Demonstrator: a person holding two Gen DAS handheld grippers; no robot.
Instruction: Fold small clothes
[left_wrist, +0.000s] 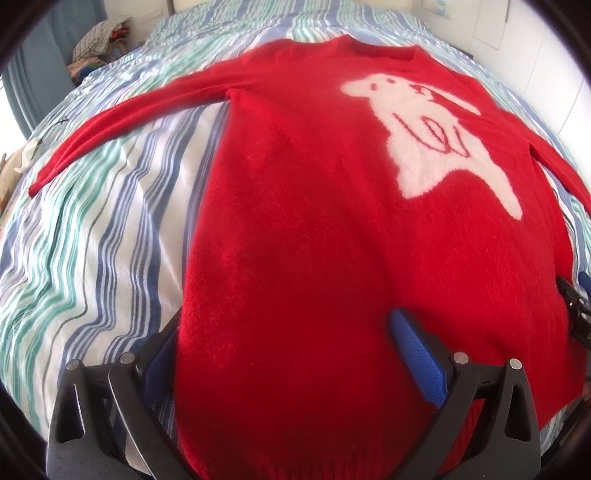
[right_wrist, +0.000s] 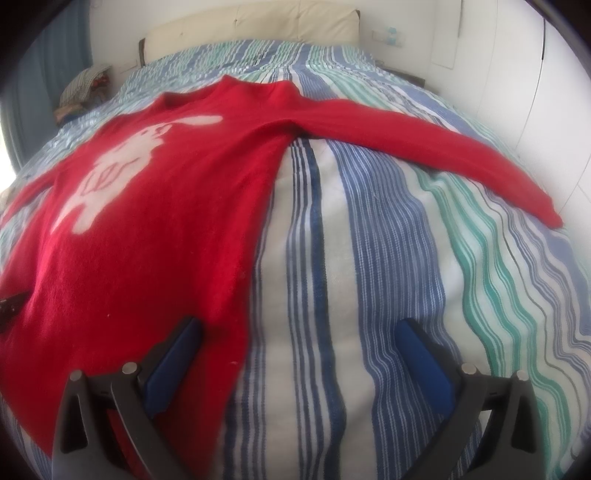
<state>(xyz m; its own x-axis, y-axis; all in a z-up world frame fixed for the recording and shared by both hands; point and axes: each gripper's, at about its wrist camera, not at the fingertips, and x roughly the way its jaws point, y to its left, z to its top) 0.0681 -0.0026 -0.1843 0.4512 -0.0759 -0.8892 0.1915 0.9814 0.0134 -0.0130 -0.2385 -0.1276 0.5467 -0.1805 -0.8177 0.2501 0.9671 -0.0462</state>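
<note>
A red sweater (left_wrist: 295, 229) lies flat, front up, on a bed (left_wrist: 110, 229) covered in blue, green and white stripes. A white animal figure (left_wrist: 424, 147) marks its chest, and one long sleeve (left_wrist: 122, 118) stretches out to the left across the stripes. The left gripper (left_wrist: 291, 332) sits at the sweater's hem, jaws spread wide, with the left blue pad at the fabric's side edge and the right pad resting on top. Part of the right gripper (left_wrist: 578, 310) shows at the far right edge. A pile of clothes (left_wrist: 99, 40) sits beyond the bed's far left corner.
</note>
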